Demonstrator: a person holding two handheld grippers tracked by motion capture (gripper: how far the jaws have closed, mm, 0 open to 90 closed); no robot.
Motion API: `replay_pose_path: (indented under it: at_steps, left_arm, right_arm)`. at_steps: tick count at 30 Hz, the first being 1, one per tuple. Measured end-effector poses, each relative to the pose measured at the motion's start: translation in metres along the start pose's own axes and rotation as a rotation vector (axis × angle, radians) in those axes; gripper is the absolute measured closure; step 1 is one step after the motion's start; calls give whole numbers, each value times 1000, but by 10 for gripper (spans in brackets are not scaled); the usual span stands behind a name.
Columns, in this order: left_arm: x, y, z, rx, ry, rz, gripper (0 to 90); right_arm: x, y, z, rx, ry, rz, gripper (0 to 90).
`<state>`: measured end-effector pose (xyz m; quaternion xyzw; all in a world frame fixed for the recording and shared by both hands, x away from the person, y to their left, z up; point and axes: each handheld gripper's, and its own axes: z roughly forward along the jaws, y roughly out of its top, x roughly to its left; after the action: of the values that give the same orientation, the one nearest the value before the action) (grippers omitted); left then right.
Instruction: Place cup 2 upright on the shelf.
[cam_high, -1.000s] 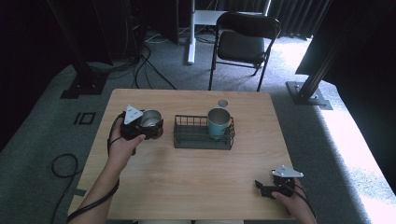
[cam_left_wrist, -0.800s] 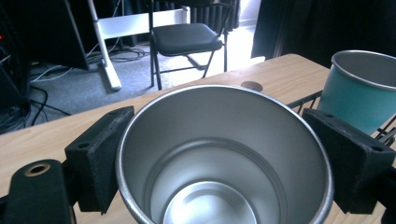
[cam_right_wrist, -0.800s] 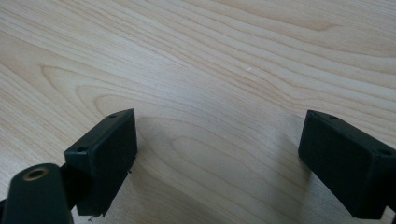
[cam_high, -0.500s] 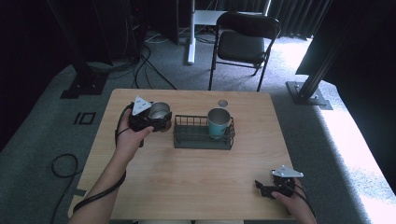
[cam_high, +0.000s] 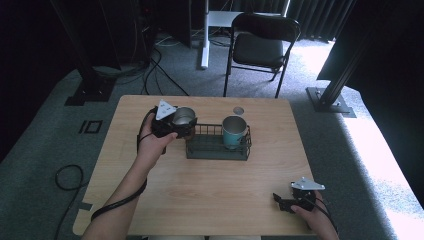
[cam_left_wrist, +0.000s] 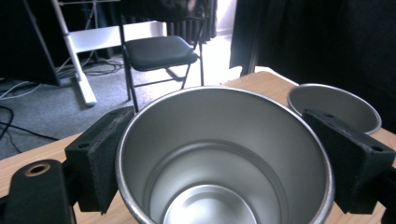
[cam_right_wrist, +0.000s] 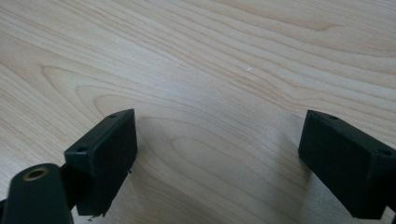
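Left of centre in the high view, a shiny round steel cup (cam_high: 183, 116) (empty inside) is sitting clamped between the left gripper (cam_high: 176, 124) pads.

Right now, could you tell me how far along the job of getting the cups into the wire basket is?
Done: the teal cup stands in the wire basket. In hand: the left gripper clamps the steel cup, held beside the basket's left end. Left: setting that cup in the free left part, probably. The right gripper rests open over the table.

I can't read any text, label or number from here. The cups, basket and table look plain to me.
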<state>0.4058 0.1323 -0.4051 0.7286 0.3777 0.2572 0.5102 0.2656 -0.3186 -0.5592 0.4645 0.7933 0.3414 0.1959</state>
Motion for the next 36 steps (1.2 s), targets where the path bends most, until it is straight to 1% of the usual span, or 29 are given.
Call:
replay_pose_path:
  at_steps: [2, 4, 5, 6, 7, 9, 10, 12, 14, 18, 19, 20, 21, 23, 25, 26, 29, 31, 32, 33, 36]
  left_arm:
    - [-3, 0, 4, 2, -17, -3, 141]
    - [-6, 1, 8, 2, -17, 2, 141]
    - [-7, 1, 10, 1, -22, 1, 141]
    - [-8, 1, 12, -2, -24, -9, 141]
    - [-9, 1, 14, -4, -26, -8, 141]
    - [-14, 1, 19, -5, -41, -4, 141]
    - [-14, 1, 19, -5, -41, -4, 141]
    - [-18, -1, 26, 2, -39, -2, 141]
    - [-20, -3, 30, 6, -46, -3, 141]
    - [-23, -5, 35, 14, -46, -6, 141]
    - [-24, -8, 39, 16, -46, 2, 141]
    - [-25, -9, 41, 18, -47, 0, 141]
    - [-25, -11, 43, 21, -44, -8, 141]
    - [-26, -15, 47, 33, -48, -11, 141]
    - [-26, -15, 47, 33, -48, -11, 141]
    - [-28, -20, 54, 34, -46, -7, 141]
    - [-29, -24, 59, 43, -55, -15, 141]
    - [-29, -24, 59, 43, -55, -15, 141]
    - [-30, -27, 64, 45, -52, -20, 141]
    - [-31, -27, 65, 47, -51, -21, 141]
    - [-32, -29, 67, 51, -51, -16, 141]
  right_arm:
    - [0, 0, 0, 0, 0, 0, 111]
    - [0, 0, 0, 0, 0, 0, 111]
    - [0, 0, 0, 0, 0, 0, 111]
    - [0, 0, 0, 0, 0, 0, 111]
    - [0, 0, 0, 0, 0, 0, 111]
    - [0, 0, 0, -1, 2, 2, 111]
    - [-1, 0, 0, -4, 5, 6, 111]
    - [-1, 0, 0, -4, 6, 8, 111]
    - [-1, 0, 0, -4, 6, 8, 111]
    - [0, 0, 0, 0, 1, 1, 111]
    - [0, 0, 0, 0, 0, 0, 111]
    - [0, 0, 0, 0, 0, 0, 111]
    - [0, 0, 0, 0, 0, 0, 111]
    - [0, 0, 0, 0, 0, 0, 111]
    - [0, 0, 0, 0, 0, 0, 111]
    - [0, 0, 0, 0, 0, 0, 111]
    - [0, 0, 0, 0, 0, 0, 111]
    - [0, 0, 0, 0, 0, 0, 111]
    - [0, 0, 0, 0, 1, 0, 111]
    - [0, 0, 0, 0, 1, 1, 111]
    - [0, 0, 0, 0, 1, 0, 111]
